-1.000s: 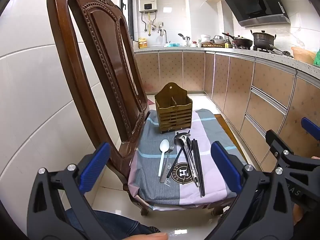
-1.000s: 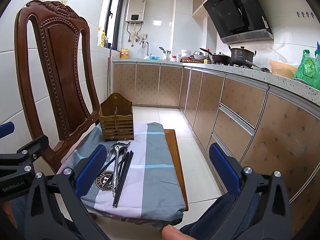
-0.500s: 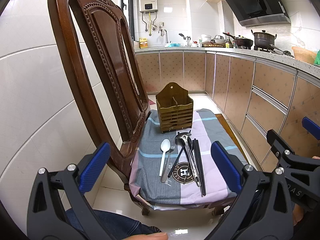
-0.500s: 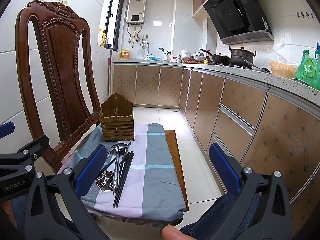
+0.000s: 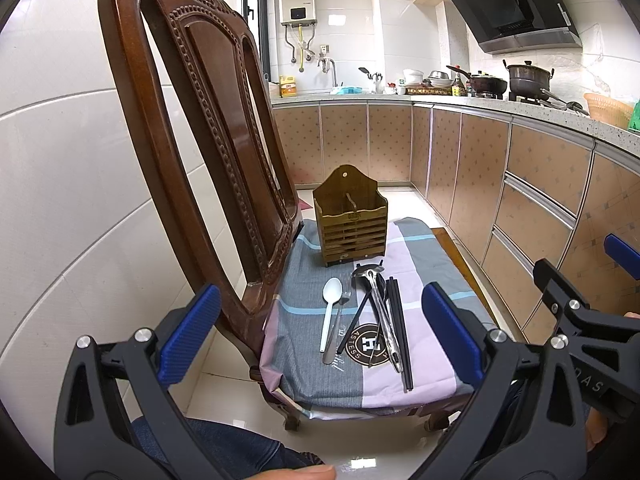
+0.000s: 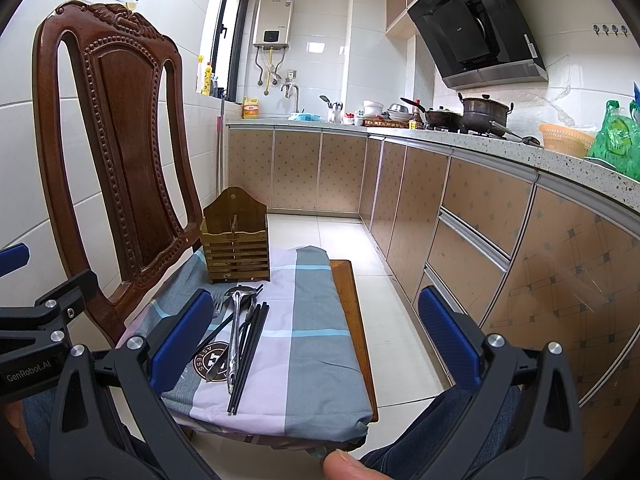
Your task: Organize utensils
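Observation:
A brown slatted wooden utensil holder stands upright at the back of the cloth-covered chair seat. In front of it lie a white spoon, a metal fork, a steel ladle and black chopsticks. My left gripper is open, held short of the seat's front edge. My right gripper is open too, over the front right of the seat, touching nothing.
The carved wooden chair back rises on the left against the tiled wall. Kitchen cabinets and a counter with pots run along the right. Tiled floor lies between. A person's jeans-clad knees are below both grippers.

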Demonstrator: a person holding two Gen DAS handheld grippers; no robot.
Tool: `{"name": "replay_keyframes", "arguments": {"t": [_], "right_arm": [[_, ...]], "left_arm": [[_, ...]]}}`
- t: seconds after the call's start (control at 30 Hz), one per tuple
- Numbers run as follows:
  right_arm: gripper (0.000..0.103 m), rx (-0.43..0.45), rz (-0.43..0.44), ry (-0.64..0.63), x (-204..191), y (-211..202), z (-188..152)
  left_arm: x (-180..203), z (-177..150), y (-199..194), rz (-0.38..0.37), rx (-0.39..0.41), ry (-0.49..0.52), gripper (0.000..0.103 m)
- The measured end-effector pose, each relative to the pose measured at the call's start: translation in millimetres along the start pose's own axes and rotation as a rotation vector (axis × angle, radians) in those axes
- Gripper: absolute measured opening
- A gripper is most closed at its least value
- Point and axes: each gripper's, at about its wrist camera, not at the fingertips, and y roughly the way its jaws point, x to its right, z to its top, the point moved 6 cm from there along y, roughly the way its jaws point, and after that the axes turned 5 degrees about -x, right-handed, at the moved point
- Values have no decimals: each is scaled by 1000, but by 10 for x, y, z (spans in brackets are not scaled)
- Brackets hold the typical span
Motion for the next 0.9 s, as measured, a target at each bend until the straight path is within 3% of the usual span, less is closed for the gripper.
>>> {"name": "replay_keyframes", "arguments": {"t": [0.9], "right_arm": [[100,-1,0,-1,-7,14,-26]], "left_arm": [[10,-17,-1,2,3,2,99]]}}
